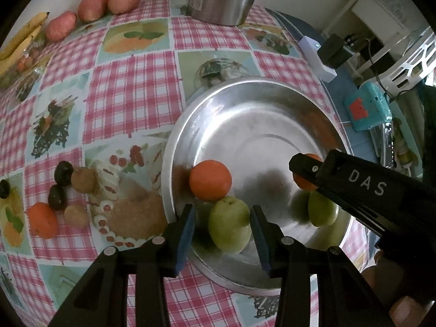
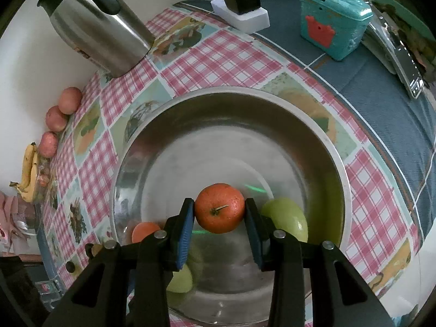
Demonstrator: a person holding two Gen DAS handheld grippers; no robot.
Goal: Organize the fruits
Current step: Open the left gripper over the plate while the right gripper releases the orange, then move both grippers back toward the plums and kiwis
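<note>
The right claw (image 2: 219,212) grips an orange (image 2: 219,207) above the metal bowl (image 2: 324,136). Lower it gently, then let go. The left claw (image 1: 222,224) is open around a green apple (image 1: 229,224) in the bowl.

A steel bowl (image 1: 218,114) sits on the checked cloth. Inside, a green pear-like fruit (image 1: 230,224) lies at about six o'clock, tilted, with an orange (image 1: 209,179) touching it at seven. Another green fruit (image 1: 321,212) lies near the rim at four o'clock. A second orange (image 2: 219,207), stem stub facing up, is pinched between blue pads above the bowl floor. Three reddish apples (image 1: 92,6) line the wall at eleven o'clock, with bananas (image 1: 21,36) just beside them.
</note>
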